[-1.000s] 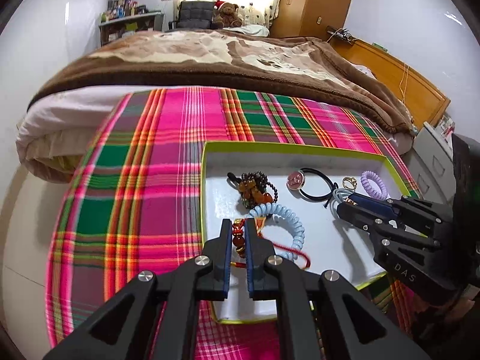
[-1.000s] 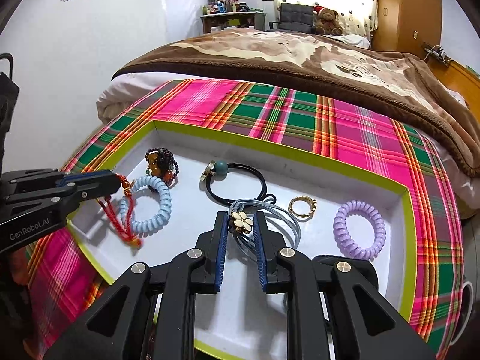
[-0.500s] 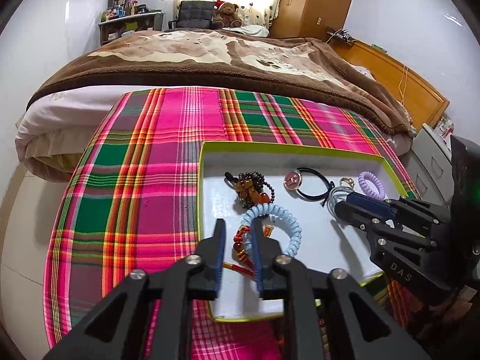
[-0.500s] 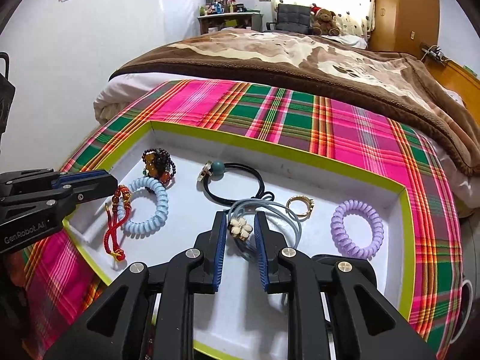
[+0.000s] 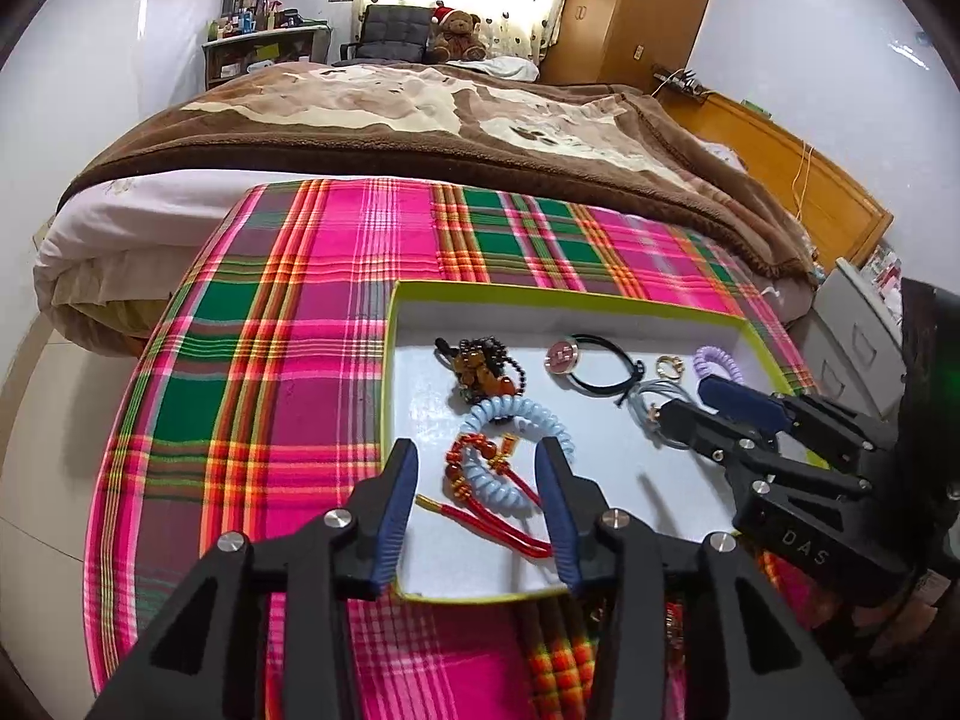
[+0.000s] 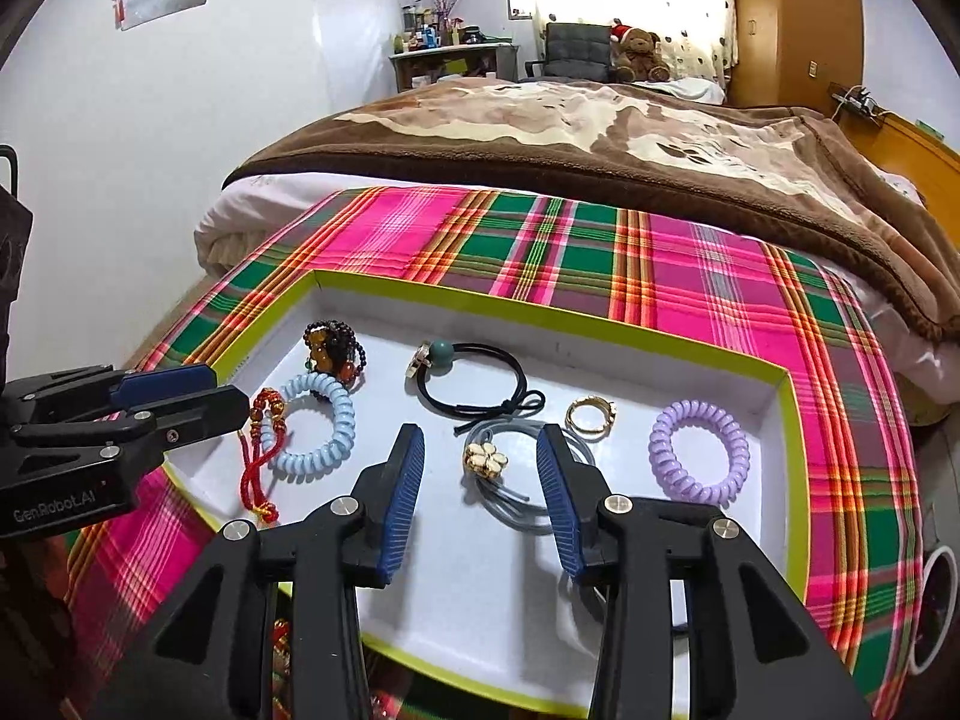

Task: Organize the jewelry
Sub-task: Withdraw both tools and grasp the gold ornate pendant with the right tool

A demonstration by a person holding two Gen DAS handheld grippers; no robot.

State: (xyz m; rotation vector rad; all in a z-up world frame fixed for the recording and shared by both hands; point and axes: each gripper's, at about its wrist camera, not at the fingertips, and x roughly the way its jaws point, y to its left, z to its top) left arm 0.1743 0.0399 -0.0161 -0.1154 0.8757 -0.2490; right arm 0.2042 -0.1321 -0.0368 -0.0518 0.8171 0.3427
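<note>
A white tray with a lime rim (image 5: 564, 298) (image 6: 540, 315) lies on a plaid cloth. In it are a red beaded cord bracelet (image 5: 480, 483) (image 6: 261, 450), a light blue coil band (image 5: 516, 420) (image 6: 321, 420), a dark bead bracelet (image 5: 483, 363) (image 6: 333, 348), a black hair tie (image 5: 594, 363) (image 6: 474, 378), a gold ring (image 6: 591, 414), a purple coil band (image 6: 699, 450) and a grey hair tie with a flower (image 6: 486, 459). My left gripper (image 5: 477, 468) is open over the red bracelet. My right gripper (image 6: 480, 456) is open around the flower tie.
The plaid cloth (image 5: 288, 360) covers a table in front of a bed with a brown blanket (image 5: 420, 114). A white cabinet (image 5: 858, 324) stands at the right. More red items lie on the cloth below the tray's near edge (image 5: 672, 624).
Both grippers have opened and drawn back. The left let go of the red beaded bracelet, the right let go of the grey flower hair tie; both now lie in the tray.
</note>
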